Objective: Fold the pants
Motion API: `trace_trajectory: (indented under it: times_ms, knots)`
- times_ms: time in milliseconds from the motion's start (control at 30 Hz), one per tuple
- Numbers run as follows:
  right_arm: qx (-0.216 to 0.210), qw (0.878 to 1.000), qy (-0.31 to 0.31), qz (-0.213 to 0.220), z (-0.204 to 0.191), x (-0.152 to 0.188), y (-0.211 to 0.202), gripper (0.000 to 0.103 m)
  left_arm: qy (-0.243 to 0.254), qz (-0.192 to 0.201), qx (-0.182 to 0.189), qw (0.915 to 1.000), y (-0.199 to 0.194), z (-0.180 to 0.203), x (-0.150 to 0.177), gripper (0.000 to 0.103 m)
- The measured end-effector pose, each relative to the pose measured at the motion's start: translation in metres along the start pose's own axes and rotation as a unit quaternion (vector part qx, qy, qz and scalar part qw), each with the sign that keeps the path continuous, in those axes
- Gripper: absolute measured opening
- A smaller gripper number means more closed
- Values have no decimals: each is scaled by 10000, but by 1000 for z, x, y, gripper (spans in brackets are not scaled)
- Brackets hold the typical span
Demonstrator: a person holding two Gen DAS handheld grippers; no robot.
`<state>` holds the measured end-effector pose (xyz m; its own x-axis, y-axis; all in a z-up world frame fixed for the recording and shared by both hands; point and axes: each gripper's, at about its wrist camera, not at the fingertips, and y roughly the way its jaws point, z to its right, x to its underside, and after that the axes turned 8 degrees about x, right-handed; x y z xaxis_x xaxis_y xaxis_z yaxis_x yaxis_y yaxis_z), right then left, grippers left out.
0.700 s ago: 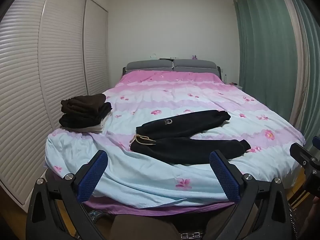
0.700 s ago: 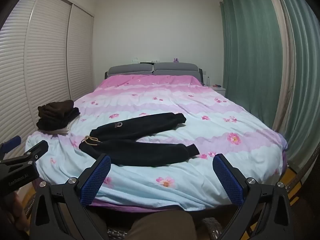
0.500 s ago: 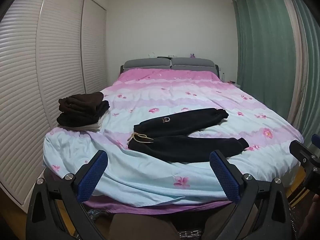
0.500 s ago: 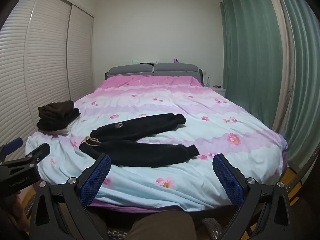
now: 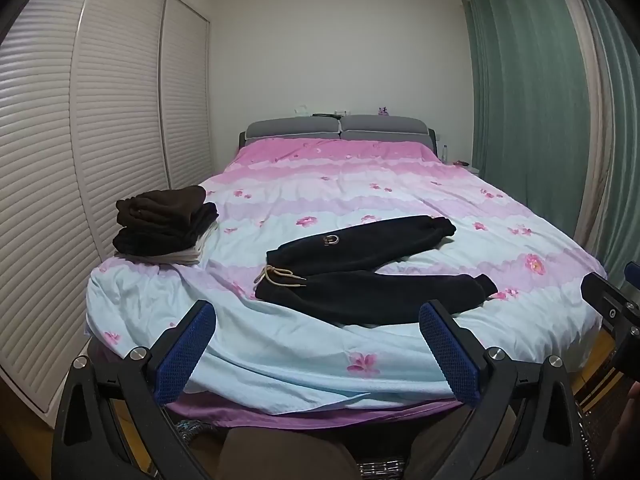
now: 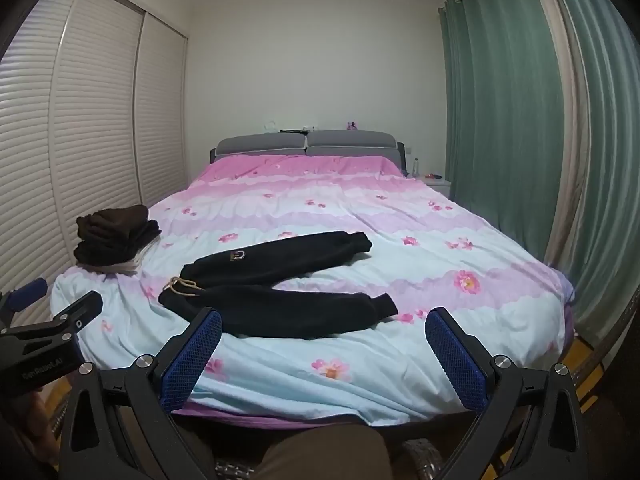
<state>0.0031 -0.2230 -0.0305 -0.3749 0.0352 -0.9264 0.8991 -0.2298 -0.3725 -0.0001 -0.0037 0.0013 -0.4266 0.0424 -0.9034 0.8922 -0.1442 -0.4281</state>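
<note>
Fleecy black pants (image 5: 360,272) (legs splayed); unfolded.

Bedroom with a double bed between a louvred wardrobe and green curtains

A bed (image 5: 400,184) with a grey padded headboard (image 5: 338,130) stands against the plain white back wall (image 5: 340,40), under a pink-to-pale-blue floral duvet. White louvred sliding wardrobe doors (image 5: 116,120) line the left side; teal-green curtains (image 5: 520,100) hang floor-length on the right, with a paler drape nearer the camera. A small white nightstand (image 6: 438,181) sits by the headboard. The light is dim and even, and yellowish wood floor (image 6: 580,364) shows by the bed's corner.
</note>
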Motion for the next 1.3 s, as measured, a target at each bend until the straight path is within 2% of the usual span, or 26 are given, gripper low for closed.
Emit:
trace_trajectory:
  times_ms: [1300]
  knots:
    - [-12,10000,18,41,1,-1,-2,103,9,9,5,10000,0,0,1,103]
